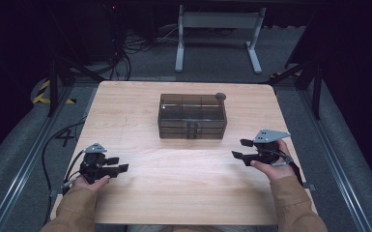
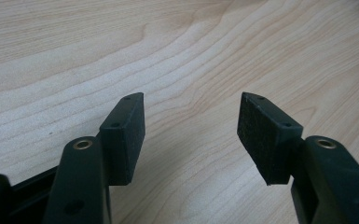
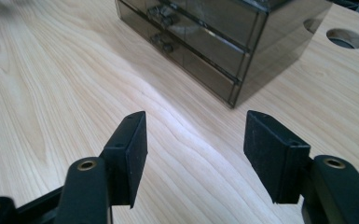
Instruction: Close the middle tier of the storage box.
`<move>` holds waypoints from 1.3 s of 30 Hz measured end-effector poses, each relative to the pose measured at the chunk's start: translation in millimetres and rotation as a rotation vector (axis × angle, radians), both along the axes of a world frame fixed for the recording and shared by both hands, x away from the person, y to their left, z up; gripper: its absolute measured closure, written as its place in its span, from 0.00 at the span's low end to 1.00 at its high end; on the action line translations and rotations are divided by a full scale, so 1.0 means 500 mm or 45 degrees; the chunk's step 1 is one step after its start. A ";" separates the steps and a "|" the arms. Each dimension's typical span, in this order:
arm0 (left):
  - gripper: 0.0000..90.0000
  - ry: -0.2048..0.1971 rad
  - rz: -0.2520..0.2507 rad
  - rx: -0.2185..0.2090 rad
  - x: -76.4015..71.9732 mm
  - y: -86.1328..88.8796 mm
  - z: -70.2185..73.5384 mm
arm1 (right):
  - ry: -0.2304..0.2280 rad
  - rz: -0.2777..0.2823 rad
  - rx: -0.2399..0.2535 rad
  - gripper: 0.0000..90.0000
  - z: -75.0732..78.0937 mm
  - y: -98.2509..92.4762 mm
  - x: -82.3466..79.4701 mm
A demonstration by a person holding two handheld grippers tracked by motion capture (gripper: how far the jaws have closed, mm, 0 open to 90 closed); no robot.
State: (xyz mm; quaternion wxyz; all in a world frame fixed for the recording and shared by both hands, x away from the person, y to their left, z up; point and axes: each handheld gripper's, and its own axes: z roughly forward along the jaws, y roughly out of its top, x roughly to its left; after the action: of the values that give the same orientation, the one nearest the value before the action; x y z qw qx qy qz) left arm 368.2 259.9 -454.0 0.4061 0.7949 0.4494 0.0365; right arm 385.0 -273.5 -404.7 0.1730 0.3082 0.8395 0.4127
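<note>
A smoky transparent drawer box [image 1: 192, 116] stands at the middle of the wooden table [image 1: 183, 193], its two stacked drawers and their small handles [image 3: 161, 16] facing the person. My left gripper [image 1: 117, 164] rests low over the near left of the table, jaws apart with bare wood between them [image 2: 191, 126]. My right gripper [image 1: 240, 149] hovers at the near right, to the right of the box's front corner and apart from it. Its jaws stand wide with nothing between them [image 3: 193, 140].
A round cable hole [image 1: 220, 96] sits in the tabletop just behind the box's right rear corner. Cables [image 1: 58, 145] trail off the left side of the table. A white desk frame [image 1: 217, 34] stands on the floor beyond.
</note>
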 end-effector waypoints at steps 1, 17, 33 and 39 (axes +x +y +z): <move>0.47 0.001 -0.004 0.000 0.001 0.000 0.000 | 0.005 0.005 -0.010 0.45 -0.002 -0.006 0.001; 0.47 0.000 -0.001 -0.002 0.006 -0.002 0.000 | 0.095 -0.062 -0.066 0.45 -0.046 -0.063 0.011; 0.47 0.005 -0.007 0.001 0.007 -0.003 0.000 | 0.142 -0.062 -0.116 0.45 -0.098 -0.096 0.022; 0.47 0.006 -0.011 0.002 0.008 -0.004 -0.001 | 0.141 -0.056 -0.117 0.45 -0.107 -0.092 0.022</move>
State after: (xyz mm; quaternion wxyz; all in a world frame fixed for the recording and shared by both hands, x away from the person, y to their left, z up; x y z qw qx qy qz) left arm 372.0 258.0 -454.4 0.4046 0.7973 0.4468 0.0332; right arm 396.1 -319.4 -458.3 0.1493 0.3408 0.8588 0.3522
